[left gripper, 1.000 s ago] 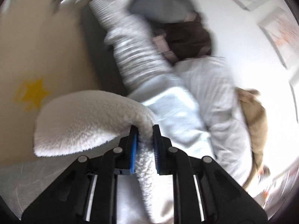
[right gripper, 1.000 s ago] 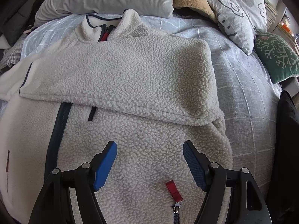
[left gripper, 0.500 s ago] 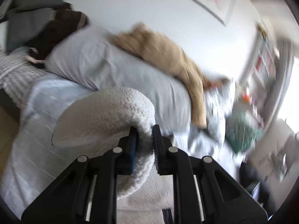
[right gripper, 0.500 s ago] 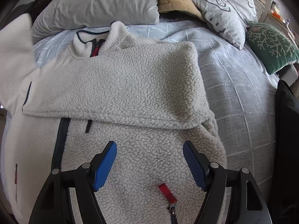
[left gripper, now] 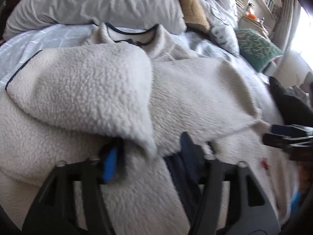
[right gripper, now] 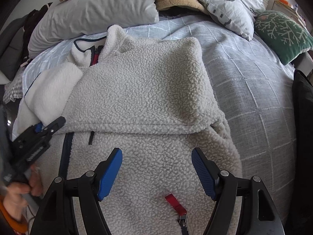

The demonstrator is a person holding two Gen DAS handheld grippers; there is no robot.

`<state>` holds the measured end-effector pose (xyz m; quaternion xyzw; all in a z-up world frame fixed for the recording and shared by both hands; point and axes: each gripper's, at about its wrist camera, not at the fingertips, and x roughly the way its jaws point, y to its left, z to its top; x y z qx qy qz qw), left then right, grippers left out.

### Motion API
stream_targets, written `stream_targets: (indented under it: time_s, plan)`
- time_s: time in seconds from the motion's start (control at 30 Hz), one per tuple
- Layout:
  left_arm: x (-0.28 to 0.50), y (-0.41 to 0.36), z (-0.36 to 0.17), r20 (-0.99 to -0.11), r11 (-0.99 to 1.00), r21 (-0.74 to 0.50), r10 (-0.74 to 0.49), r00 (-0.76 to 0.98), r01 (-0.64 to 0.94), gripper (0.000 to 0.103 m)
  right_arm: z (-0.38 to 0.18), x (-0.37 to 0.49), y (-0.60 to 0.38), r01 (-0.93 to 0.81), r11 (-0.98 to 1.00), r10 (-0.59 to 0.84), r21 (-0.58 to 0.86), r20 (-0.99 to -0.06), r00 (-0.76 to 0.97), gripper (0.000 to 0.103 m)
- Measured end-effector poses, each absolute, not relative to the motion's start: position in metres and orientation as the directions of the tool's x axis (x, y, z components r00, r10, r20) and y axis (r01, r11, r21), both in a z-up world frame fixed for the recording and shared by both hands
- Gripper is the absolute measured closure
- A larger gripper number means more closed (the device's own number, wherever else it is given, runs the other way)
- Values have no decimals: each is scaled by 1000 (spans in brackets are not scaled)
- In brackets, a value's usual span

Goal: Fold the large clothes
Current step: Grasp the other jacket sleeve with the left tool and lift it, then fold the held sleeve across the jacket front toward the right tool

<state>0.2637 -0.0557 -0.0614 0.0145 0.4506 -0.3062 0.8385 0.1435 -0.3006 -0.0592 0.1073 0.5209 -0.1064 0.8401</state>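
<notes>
Fleece jacket (right gripper: 148,101) spreads beneath both parted tongs (right gripper: 156,173).

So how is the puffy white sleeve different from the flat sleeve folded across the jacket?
The flat sleeve lies smooth right across the jacket; the puffy sleeve humps up at one side, in front of the open left gripper. The puffy sleeve looks bright white, the flat sleeve greyer. Both are the same curly fleece.

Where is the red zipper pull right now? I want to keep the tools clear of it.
In the right wrist view, the red zipper pull lies low and centre on the fleece jacket, between the open right tool's fingers.
</notes>
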Motion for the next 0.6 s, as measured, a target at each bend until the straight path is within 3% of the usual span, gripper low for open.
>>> stream_targets:
  time_s: [0.13, 0.27, 0.47, 0.53, 0.57, 0.6]
  plan:
    - [269, -27, -42, -765, 826, -298, -507, 397, 479, 31, -59, 143, -301, 294, 953, -61, 78, -898, 435, 28]
    - [307, 21, -38, -755, 853, -429, -519, 400, 297, 29, -57, 142, -301, 292, 953, -56, 85, -895, 442, 28]
    - [357, 71, -71, -777, 878, -478, -428, 462, 8, 31, -51, 140, -301, 294, 949, -43, 110, -882, 469, 28]
    - [366, 76, -76, -766, 861, -506, -419, 488, -56, 41, -51, 141, -300, 287, 951, -37, 114, -882, 471, 28]
    - [370, 73, -74, -762, 862, -502, -404, 506, -67, 75, -52, 142, -300, 286, 952, -37, 113, -882, 470, 28]
    - [374, 69, -72, -764, 873, -484, -385, 518, -65, 90, -53, 143, -300, 286, 952, -38, 111, -882, 470, 28]
